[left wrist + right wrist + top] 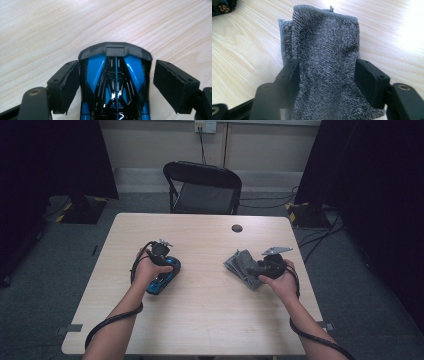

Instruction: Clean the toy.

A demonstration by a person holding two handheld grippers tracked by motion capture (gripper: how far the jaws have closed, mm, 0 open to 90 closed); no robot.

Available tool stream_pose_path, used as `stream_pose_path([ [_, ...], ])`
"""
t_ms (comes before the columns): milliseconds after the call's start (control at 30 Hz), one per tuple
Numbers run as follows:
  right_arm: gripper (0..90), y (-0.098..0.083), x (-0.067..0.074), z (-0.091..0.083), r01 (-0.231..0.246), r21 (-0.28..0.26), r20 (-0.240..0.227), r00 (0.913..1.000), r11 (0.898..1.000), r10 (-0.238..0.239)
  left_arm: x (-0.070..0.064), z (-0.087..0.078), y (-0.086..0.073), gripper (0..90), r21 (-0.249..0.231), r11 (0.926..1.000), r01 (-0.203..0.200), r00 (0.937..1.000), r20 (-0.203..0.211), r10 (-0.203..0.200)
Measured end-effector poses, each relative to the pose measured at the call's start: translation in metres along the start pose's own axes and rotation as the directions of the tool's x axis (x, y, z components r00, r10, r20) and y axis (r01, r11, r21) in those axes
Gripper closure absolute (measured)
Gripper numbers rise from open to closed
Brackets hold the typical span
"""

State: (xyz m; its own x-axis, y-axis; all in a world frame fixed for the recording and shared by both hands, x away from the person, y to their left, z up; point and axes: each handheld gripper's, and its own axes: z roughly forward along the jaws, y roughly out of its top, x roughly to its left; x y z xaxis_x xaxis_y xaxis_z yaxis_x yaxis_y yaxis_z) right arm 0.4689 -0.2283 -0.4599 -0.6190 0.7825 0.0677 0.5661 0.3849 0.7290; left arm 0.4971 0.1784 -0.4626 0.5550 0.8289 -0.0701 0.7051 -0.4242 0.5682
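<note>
Left gripper (116,82) spread astride a blue and black toy car (115,82) on the wooden table (50,30), right pad clear of it, right gripper (327,80) parted around a folded grey towel (324,50), laid on the table's right half, pads not pressing

Along our left hand-held gripper (116,82) we see its two black jaws rising from the bottom edge, one on each side of a glossy blue and black toy car body (115,87). The car lies lengthwise between the jaws on the pale wood-grain counter (50,30). Its far end carries a matte grey curved bar (115,49) with a small rectangular recess in the middle. The left jaw's pad stands right against the car's side; whether it touches, we cannot tell. The right jaw's pad stands clear of the car, with a strip of counter showing between them. Bright reflections glint on the car's black centre panel, where a thin blue line runs down the middle.
</note>
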Motion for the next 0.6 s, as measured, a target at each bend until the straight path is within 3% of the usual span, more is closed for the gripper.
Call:
stream_pose_path([
  [267, 28.2, 0.005, 0.006, -0.001, 0.017, -0.019, -0.006, 0.9998, 1.000, -0.017, -0.002, -0.013, 0.000, 19.1, -0.038, 0.9990, 0.024, 0.9991, 0.035, -0.022],
  [600, 21.9, 0.013, 0.015, -0.005, 0.008, -0.010, -0.027, 0.9996, 1.000, -0.008, -0.009, -0.027, 0.000, 17.8, -0.073, 0.9972, 0.016, 0.9975, 0.069, -0.011],
])
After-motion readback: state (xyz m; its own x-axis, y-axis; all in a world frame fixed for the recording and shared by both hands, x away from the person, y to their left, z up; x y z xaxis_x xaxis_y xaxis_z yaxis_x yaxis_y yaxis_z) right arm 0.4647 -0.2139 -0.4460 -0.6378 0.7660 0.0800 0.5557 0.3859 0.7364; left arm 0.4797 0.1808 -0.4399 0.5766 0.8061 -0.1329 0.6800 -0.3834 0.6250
